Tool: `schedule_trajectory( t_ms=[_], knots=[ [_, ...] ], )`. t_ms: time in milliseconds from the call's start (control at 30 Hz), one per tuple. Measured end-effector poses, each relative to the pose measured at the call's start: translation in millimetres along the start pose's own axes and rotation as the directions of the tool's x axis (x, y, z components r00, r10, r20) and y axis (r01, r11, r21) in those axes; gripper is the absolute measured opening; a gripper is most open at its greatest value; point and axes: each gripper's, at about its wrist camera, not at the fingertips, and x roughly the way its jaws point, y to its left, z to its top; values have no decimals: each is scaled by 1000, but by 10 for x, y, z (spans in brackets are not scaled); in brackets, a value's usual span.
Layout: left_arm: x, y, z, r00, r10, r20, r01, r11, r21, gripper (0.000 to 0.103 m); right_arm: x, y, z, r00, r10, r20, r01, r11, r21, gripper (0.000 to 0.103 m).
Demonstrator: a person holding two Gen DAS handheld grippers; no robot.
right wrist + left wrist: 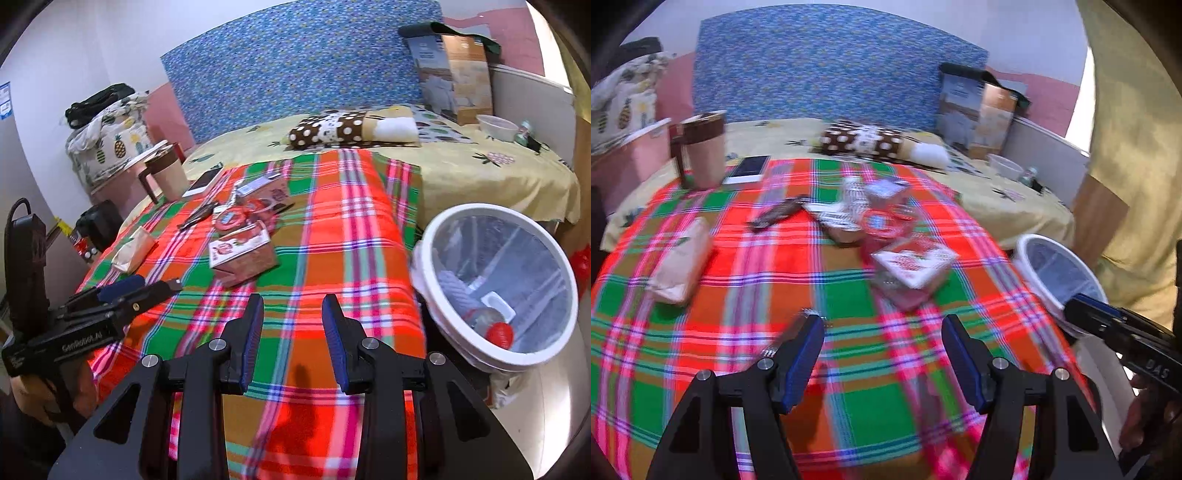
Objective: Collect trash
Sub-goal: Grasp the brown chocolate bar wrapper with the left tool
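1. left gripper [882, 328] apart, holding nothing, hovering low over the plaid blanket [849, 406] on the bed. left view smeared by motion blur.
2. right gripper [293, 308] also apart and unloaded, above the near part of the same blanket, just left of the bin [495, 362].
3. trash clustered mid-blanket: a carton [242, 258] with red print nearest, a round red-rimmed lid [231, 218] behind it, more small packets and a dark wrapper [775, 216] further back; exact kinds hard to tell.
4. tissue pack [681, 262] lying apart on the left side; mug [168, 173] and phone [205, 181] at the far left edge, probably not trash.
5. bin white-rimmed, lined with a bag, standing off the right edge of the bed; a bottle with a red cap [498, 334] and a pale piece already inside, so collection looks partly done.
6. step in hand, as judged: reach for the next piece, most likely the carton, nearest to both grippers.
7. doing it well: line the fingers across the carton's narrower sides, come down from above, close only when both pads bracket the walls; light squeeze, the thin card may crush or slip.
8. keep fingertips off the blanket; the soft cloth could bunch and drag neighbouring pieces.
9. carry low over the rim, release well inside the bin.
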Motion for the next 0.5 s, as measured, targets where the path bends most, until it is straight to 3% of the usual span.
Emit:
schedule_trajectory(
  t_ms=[267,500],
  knots=[
    [45,443,1,996,84,-16,-84,996,-23,66,136,191,49,1000,15,-26,-15,999,-33,35],
    [223,550,-119,989,116,-93,-115,993,18,66,293,363,108,999,16,-51,-19,998,-67,36]
  ],
)
